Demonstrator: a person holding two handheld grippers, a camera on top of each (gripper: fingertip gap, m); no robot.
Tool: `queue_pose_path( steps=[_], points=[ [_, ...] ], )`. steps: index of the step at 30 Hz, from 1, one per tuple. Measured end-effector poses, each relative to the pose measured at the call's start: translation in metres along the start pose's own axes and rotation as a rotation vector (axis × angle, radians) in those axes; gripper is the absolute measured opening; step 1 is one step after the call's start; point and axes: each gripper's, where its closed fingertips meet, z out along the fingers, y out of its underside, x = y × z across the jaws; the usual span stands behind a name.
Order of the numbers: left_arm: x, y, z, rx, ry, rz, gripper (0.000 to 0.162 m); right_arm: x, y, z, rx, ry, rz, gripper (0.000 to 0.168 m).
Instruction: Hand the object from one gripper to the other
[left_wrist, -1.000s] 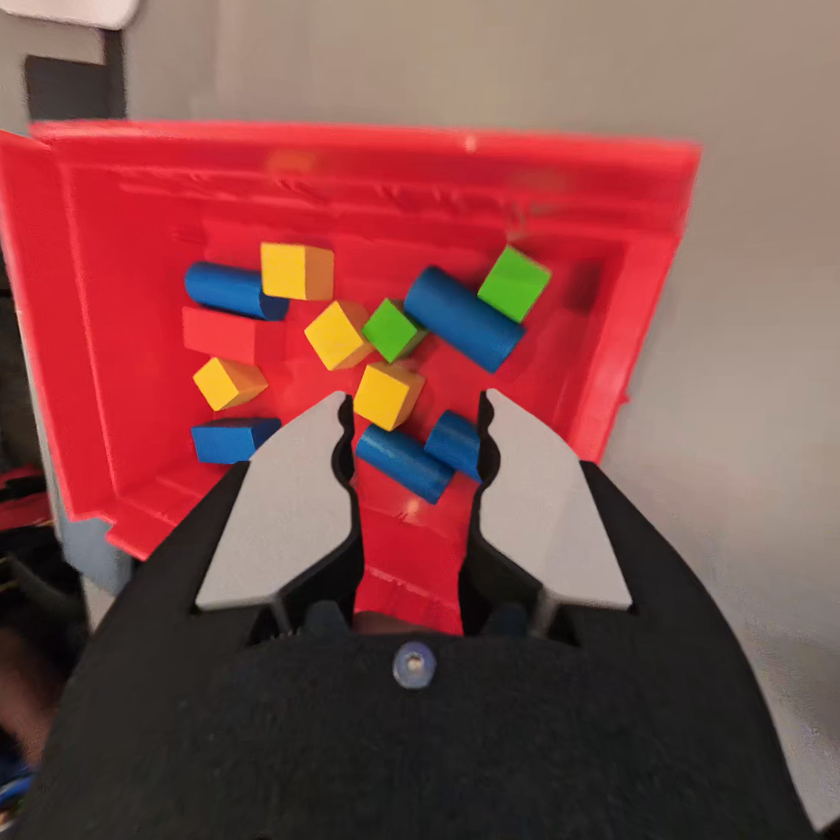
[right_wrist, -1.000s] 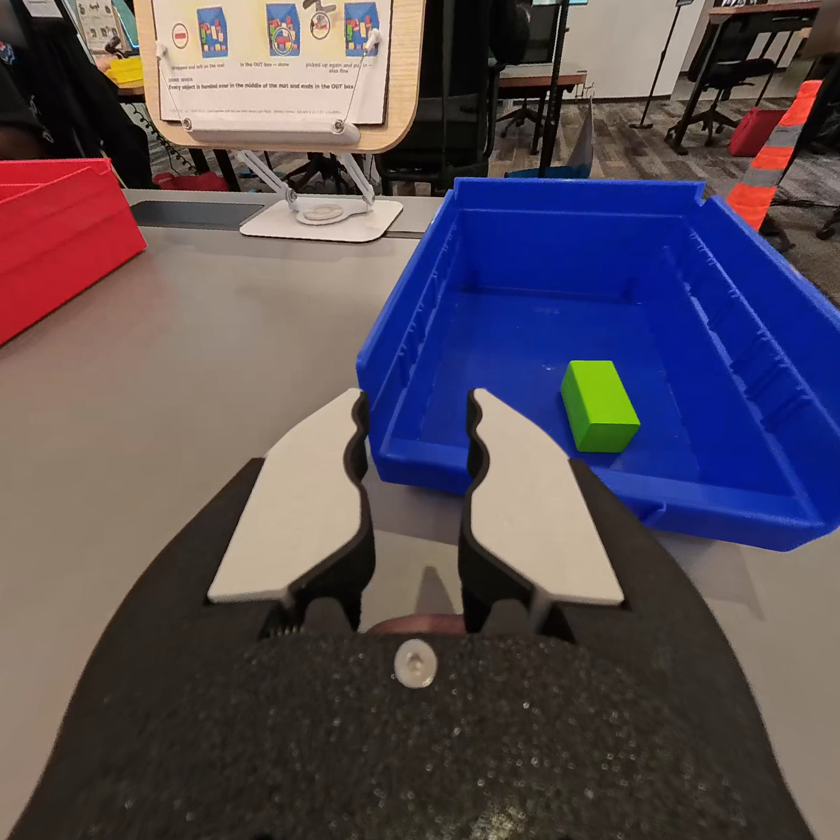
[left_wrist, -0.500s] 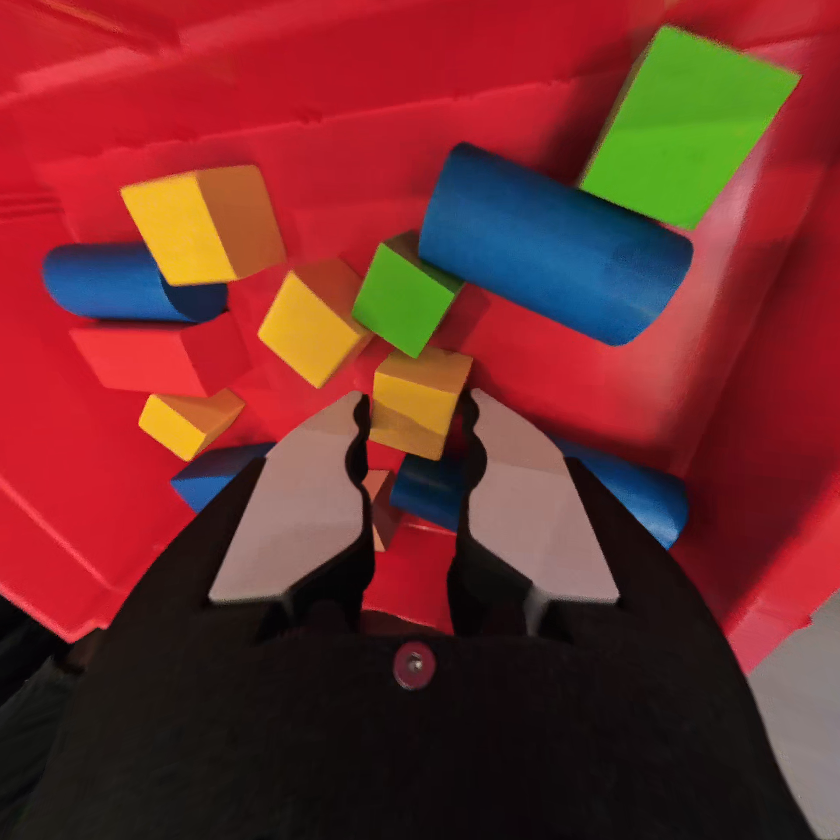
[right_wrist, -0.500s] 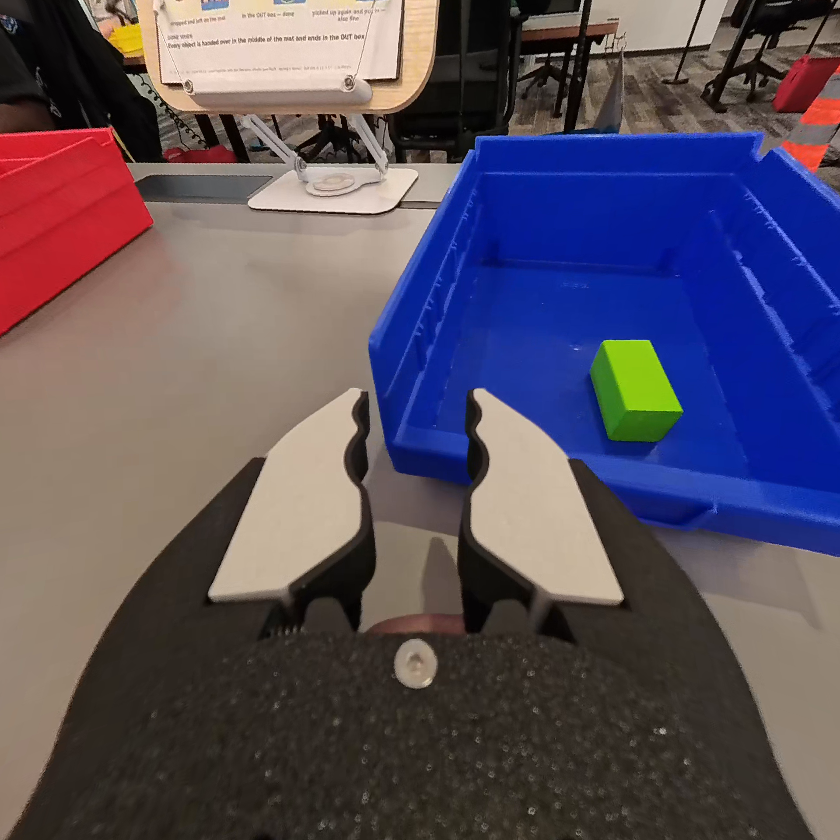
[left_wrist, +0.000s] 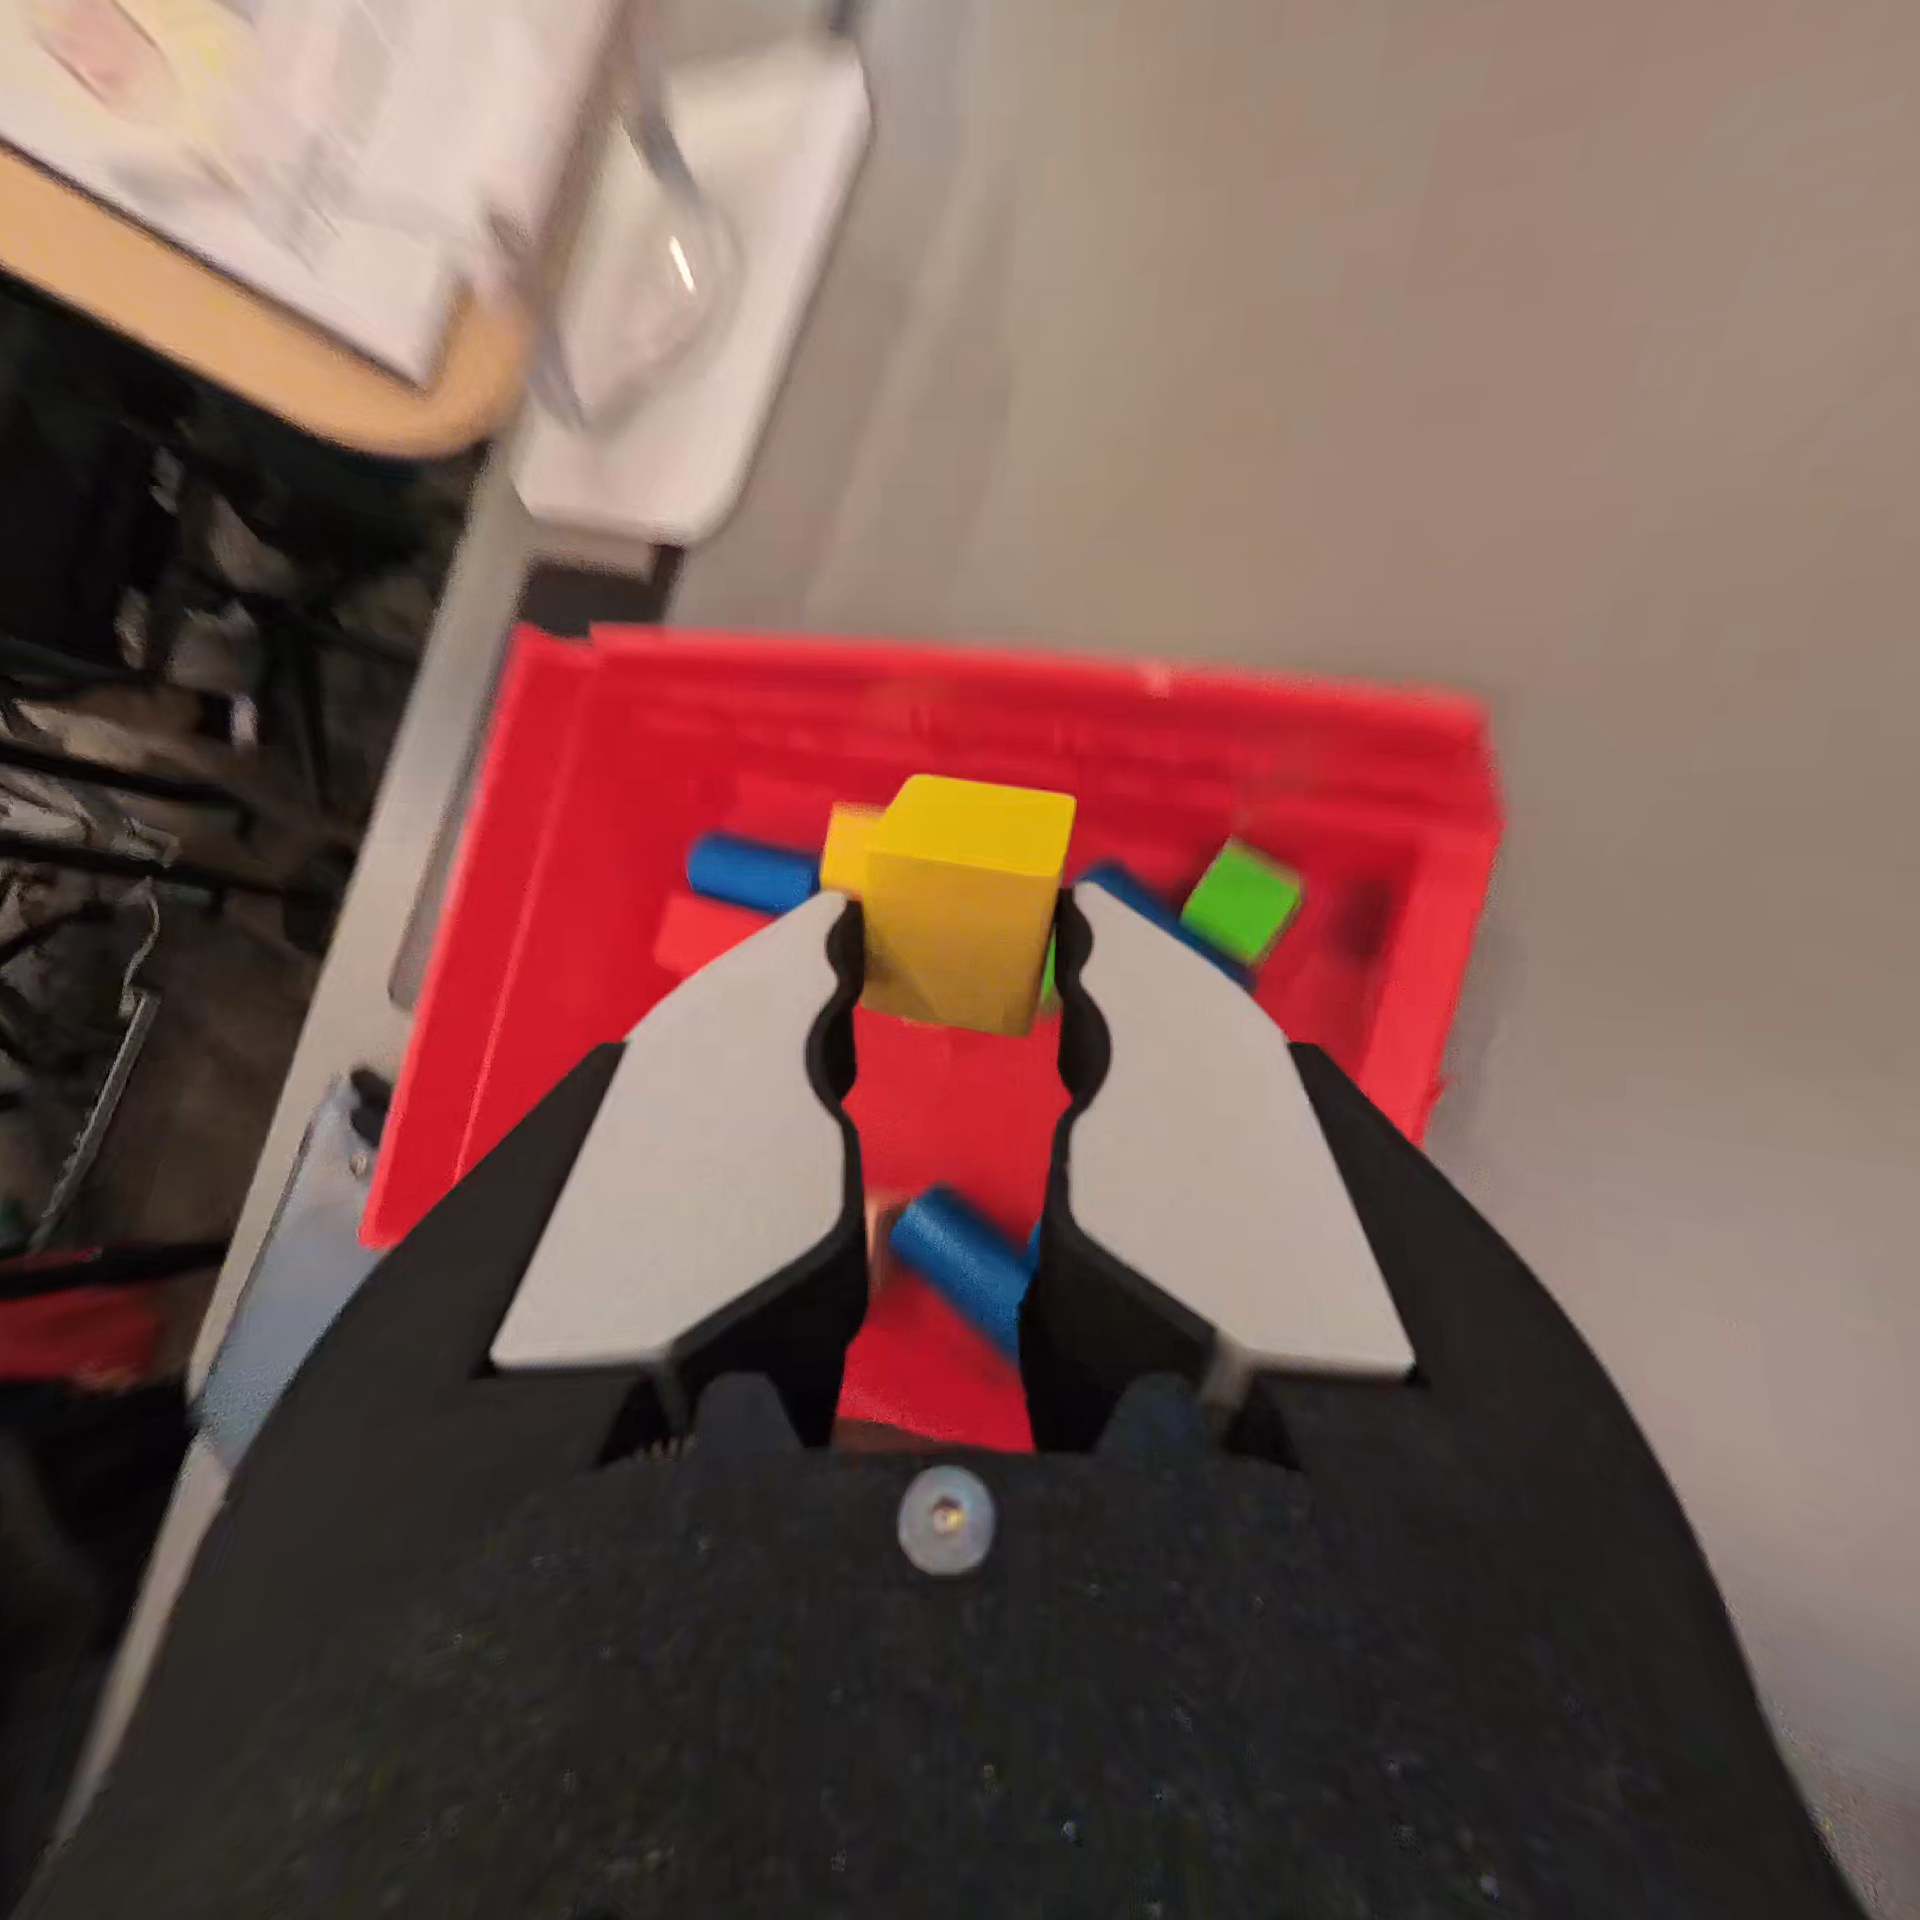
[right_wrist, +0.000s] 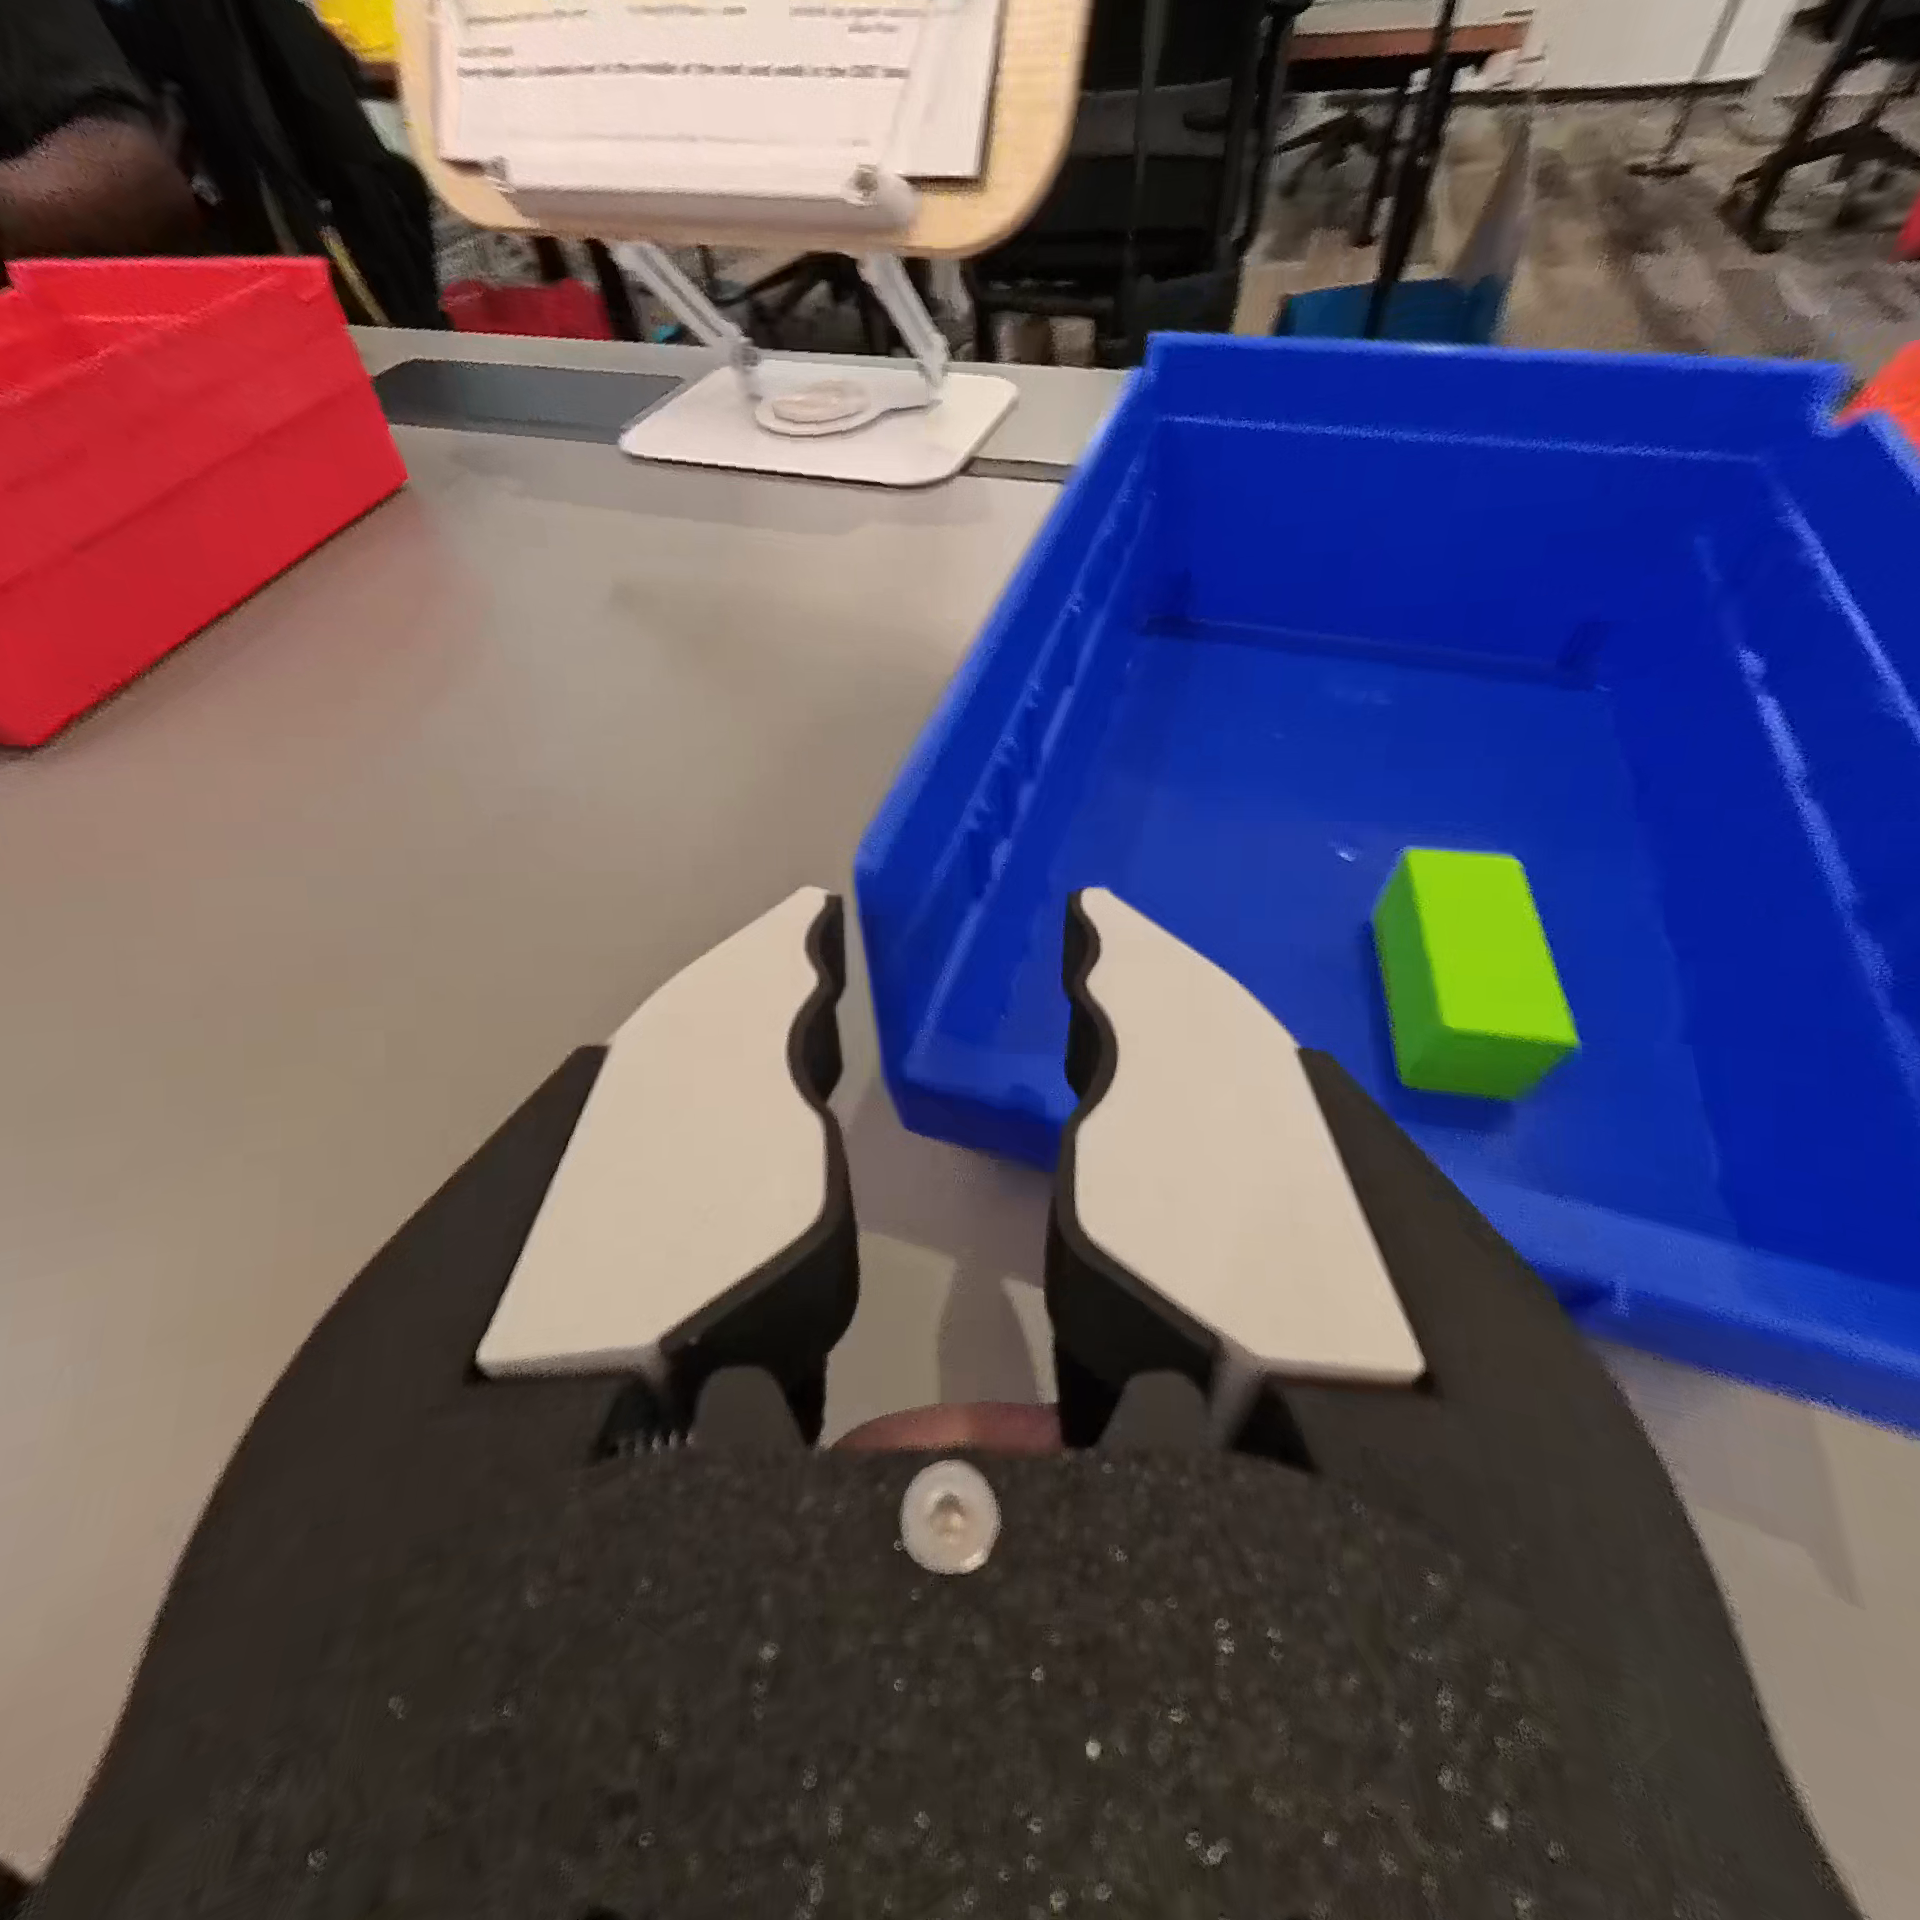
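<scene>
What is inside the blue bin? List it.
The blue bin holds one green block lying on its floor. The rest of the visible floor is bare. The right gripper, open, covers the near left corner, and the bin's right side runs out of frame.

Left gripper (left_wrist: 956, 925): black body, two grey-faced fingers (left_wrist: 707, 1153) with wavy black inner pads. Fingertips closed against opposite sides of a yellow block (left_wrist: 961, 914); block sits at the very tips, clear of any surface, the gap behind it empty. Pointed steeply downward. View blurred.

Right gripper (right_wrist: 951, 935): same build, grey-faced fingers (right_wrist: 1205, 1153), black pads, silver screw at the centre of the body. Jaws parted, nothing between them. Held low and nearly level, tilted slightly downward, tips free of contact.
</scene>
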Motion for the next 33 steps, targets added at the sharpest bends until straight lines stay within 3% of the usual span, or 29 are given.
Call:
queue_pose_path(
  steps=[5, 10, 14, 19, 23, 25, 30, 33],
  points=[
    [0.014, -0.087, -0.027, 0.386, -0.079, -0.035, 0.035, -0.058, -0.058, 0.024, 0.004, -0.327, 0.054, 0.04],
    [0.051, -0.181, -0.031, 0.74, -0.067, 0.027, 0.035, -0.153, -0.13, 0.043, -0.063, -0.874, 0.316, 0.057],
    [0.086, -0.22, -0.005, 0.786, -0.039, 0.082, 0.034, -0.214, -0.152, 0.052, -0.166, -1.193, 0.471, 0.073],
    [0.117, -0.228, 0.029, 0.712, 0.006, 0.157, 0.035, -0.247, -0.149, 0.051, -0.249, -1.42, 0.67, 0.07],
    [0.123, -0.227, 0.045, 0.688, 0.028, 0.16, 0.035, -0.248, -0.136, 0.063, -0.252, -1.386, 0.649, 0.063],
    [0.124, -0.225, 0.049, 0.677, 0.031, 0.162, 0.034, -0.247, -0.133, 0.063, -0.267, -1.42, 0.661, 0.035],
    [0.126, -0.218, 0.058, 0.637, 0.012, 0.122, 0.035, -0.245, -0.126, 0.071, -0.258, -1.371, 0.646, 0.036],
    [0.124, -0.205, 0.052, 0.62, -0.041, -0.026, 0.042, -0.242, -0.124, 0.07, -0.261, -1.348, 0.627, 0.036]
  ],
)
